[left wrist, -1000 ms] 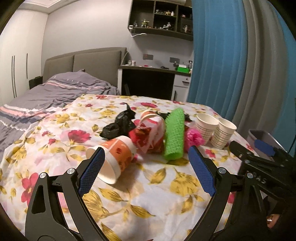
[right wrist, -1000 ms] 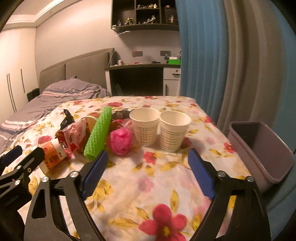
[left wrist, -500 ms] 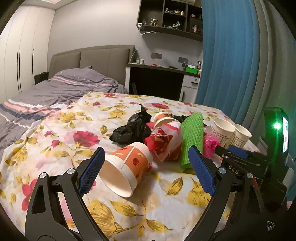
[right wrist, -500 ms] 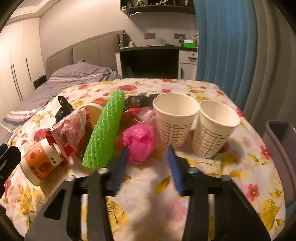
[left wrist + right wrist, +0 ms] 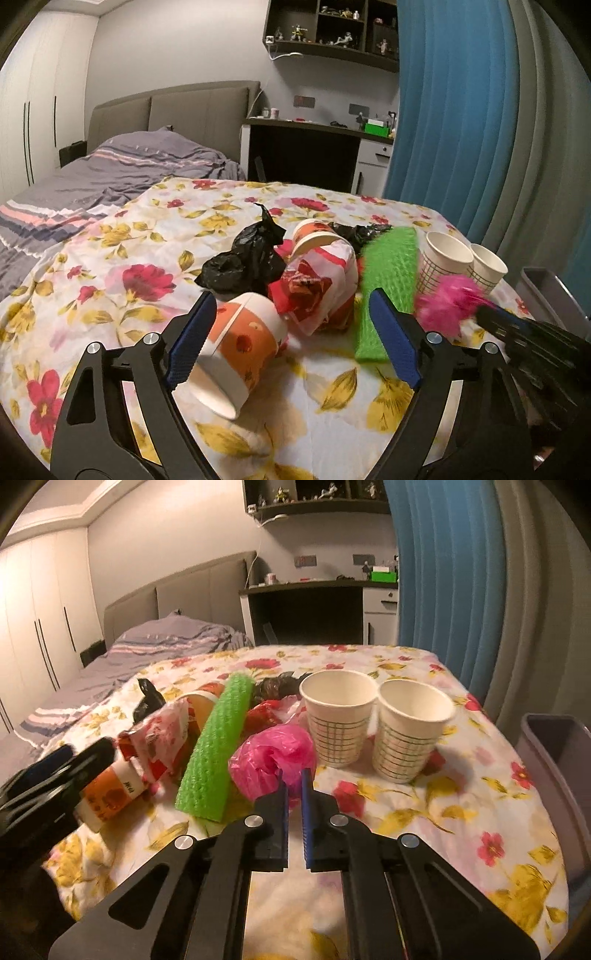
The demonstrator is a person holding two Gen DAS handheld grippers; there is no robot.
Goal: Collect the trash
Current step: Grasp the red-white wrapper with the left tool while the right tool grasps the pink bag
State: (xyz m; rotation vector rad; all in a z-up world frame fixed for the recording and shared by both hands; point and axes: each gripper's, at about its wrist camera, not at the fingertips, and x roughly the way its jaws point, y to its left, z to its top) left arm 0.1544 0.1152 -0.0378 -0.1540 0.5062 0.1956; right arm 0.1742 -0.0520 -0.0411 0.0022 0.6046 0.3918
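From the left wrist, the left gripper (image 5: pixel 291 332) points down over the flowered cloth (image 5: pixel 122 236) on the table, its blue pads wide apart and its jaws closing. The orange paper cup (image 5: pixel 240 350) lies on its side between them, mouth toward the camera; the left pad is at its wall, the right pad well clear, so nothing is gripped. Just beyond lie a red-and-white wrapper (image 5: pixel 317 280), a crumpled black bag (image 5: pixel 247 258) and a second orange cup (image 5: pixel 314 236). A green foam mesh sleeve (image 5: pixel 384 280) lies lengthwise beside the right pad. At the right edge the right gripper (image 5: pixel 480 314) reaches in with a blurred pink plastic bag (image 5: pixel 447 302) at its tip, in front of two white checked cups (image 5: pixel 447 258). A grey bin (image 5: pixel 546 291) sits past the table edge.

From the right wrist, the right gripper (image 5: pixel 293 779) is clenched, its pads nearly together on a fold of the pink plastic bag (image 5: pixel 273 753), which rests on the cloth. The green foam mesh sleeve (image 5: pixel 218 746) lies just to its left, tilted away. The two white checked cups (image 5: pixel 338 720) stand upright and touching behind the bag to the right. The left gripper (image 5: pixel 66 764) shows at the left edge, over the orange paper cup (image 5: pixel 110 790). The grey bin (image 5: pixel 554 760) stands open beside the table on the right.
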